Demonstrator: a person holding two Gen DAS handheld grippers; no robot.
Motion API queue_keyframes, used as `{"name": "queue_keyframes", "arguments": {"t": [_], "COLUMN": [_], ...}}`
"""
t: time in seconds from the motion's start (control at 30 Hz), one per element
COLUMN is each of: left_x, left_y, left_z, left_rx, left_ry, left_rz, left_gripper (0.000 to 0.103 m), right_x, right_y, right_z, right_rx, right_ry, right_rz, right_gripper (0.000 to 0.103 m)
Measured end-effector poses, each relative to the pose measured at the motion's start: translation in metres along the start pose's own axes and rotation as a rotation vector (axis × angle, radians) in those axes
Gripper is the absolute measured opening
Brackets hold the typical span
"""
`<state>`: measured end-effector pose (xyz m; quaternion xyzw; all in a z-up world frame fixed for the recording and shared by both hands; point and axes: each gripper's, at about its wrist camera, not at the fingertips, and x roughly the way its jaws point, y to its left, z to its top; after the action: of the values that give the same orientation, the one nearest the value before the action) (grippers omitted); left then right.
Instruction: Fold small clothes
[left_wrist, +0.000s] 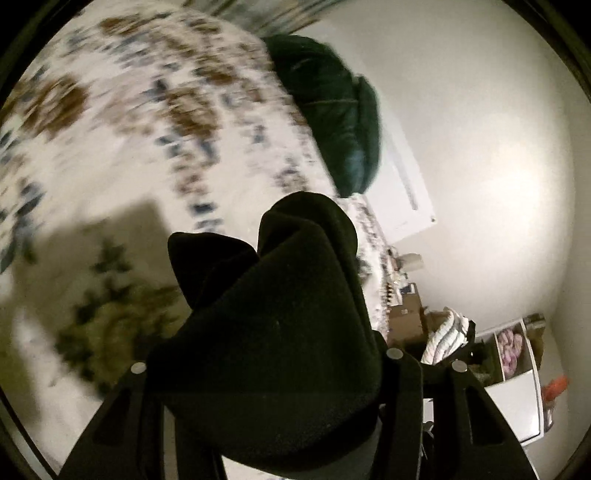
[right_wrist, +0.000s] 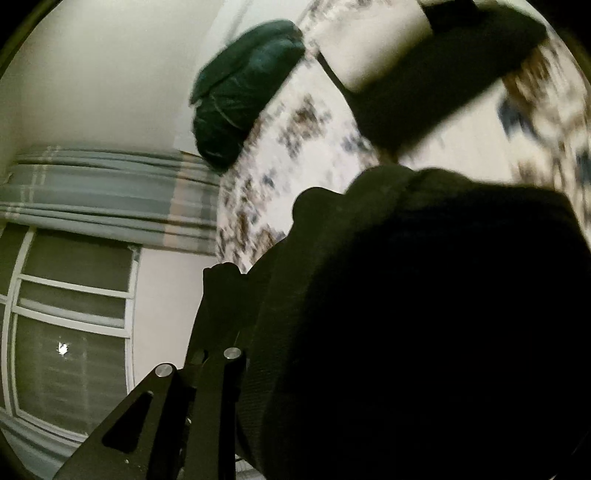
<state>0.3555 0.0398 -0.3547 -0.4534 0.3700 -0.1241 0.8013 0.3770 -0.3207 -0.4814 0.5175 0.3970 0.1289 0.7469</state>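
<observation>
A small black garment (left_wrist: 273, 332) is bunched up between the fingers of my left gripper (left_wrist: 280, 387), which is shut on it and holds it above the bed. The same black garment (right_wrist: 424, 314) fills the right wrist view and covers my right gripper (right_wrist: 314, 369), which is shut on it; the fingertips are hidden under the cloth. A stretch of the garment (right_wrist: 424, 85) runs up to the other gripper at the top of that view. Both views are tilted and blurred.
A bed with a white floral cover (left_wrist: 147, 122) lies beneath. A dark green cushion (left_wrist: 332, 107) sits at its edge by the wall, also in the right wrist view (right_wrist: 240, 92). Cluttered shelves (left_wrist: 480, 350), a striped curtain (right_wrist: 110, 188) and a window (right_wrist: 66, 325) stand around.
</observation>
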Motion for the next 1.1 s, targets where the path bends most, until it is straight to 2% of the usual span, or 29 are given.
{"name": "queue_keyframes", "arguments": {"t": [0.17,0.33,0.43,0.53,0.6,0.67,0.73,0.8,0.9,0.93,0.97,1.03,1.1], "left_x": [0.054,0.134,0.191,0.238,0.27,0.301,0.326,0.332,0.323,0.32,0.319,0.317,0.313], "left_y": [-0.098,-0.195,-0.231,-0.234,-0.214,-0.188,-0.154,-0.127,-0.118,-0.121,-0.123,-0.128,-0.135], "left_z": [0.017,0.039,0.047,0.037,0.023,0.003,-0.021,-0.035,-0.045,-0.044,-0.043,-0.042,-0.041], "left_rx": [0.062,0.101,0.122,0.144,0.141,0.136,0.153,0.146,0.199,0.213,0.209,0.189,0.208], "left_ry": [-0.017,-0.036,-0.03,-0.015,0.004,0.041,0.087,0.103,0.102,0.115,0.129,0.174,0.193], "left_rz": [-0.086,-0.21,-0.263,-0.261,-0.226,-0.15,-0.038,0.002,0.006,0.008,0.014,0.037,0.093], "left_gripper": [0.045,0.045,0.045,0.045,0.045,0.045,0.045,0.046,0.049,0.05,0.051,0.054,0.06], "right_x": [-0.04,-0.074,-0.078,-0.066,-0.051,-0.026,-0.002,0.013,0.017,0.017,0.017,0.009,0.0], "right_y": [0.029,0.068,0.071,0.044,0.007,-0.044,-0.097,-0.138,-0.154,-0.152,-0.153,-0.146,-0.137], "right_z": [0.085,0.204,0.274,0.325,0.342,0.35,0.349,0.342,0.337,0.337,0.339,0.341,0.336], "right_rx": [-0.039,-0.128,-0.16,-0.154,-0.133,-0.084,-0.022,0.044,0.054,0.054,0.059,0.055,0.019], "right_ry": [-0.08,-0.189,-0.249,-0.269,-0.249,-0.2,-0.132,-0.086,-0.067,-0.062,-0.055,-0.049,-0.047], "right_rz": [0.041,0.076,0.079,0.065,0.046,0.006,-0.053,-0.069,-0.04,-0.047,-0.061,-0.138,-0.201], "right_gripper": [0.024,0.024,0.024,0.024,0.024,0.024,0.024,0.024,0.026,0.028,0.036,0.045,0.048]}}
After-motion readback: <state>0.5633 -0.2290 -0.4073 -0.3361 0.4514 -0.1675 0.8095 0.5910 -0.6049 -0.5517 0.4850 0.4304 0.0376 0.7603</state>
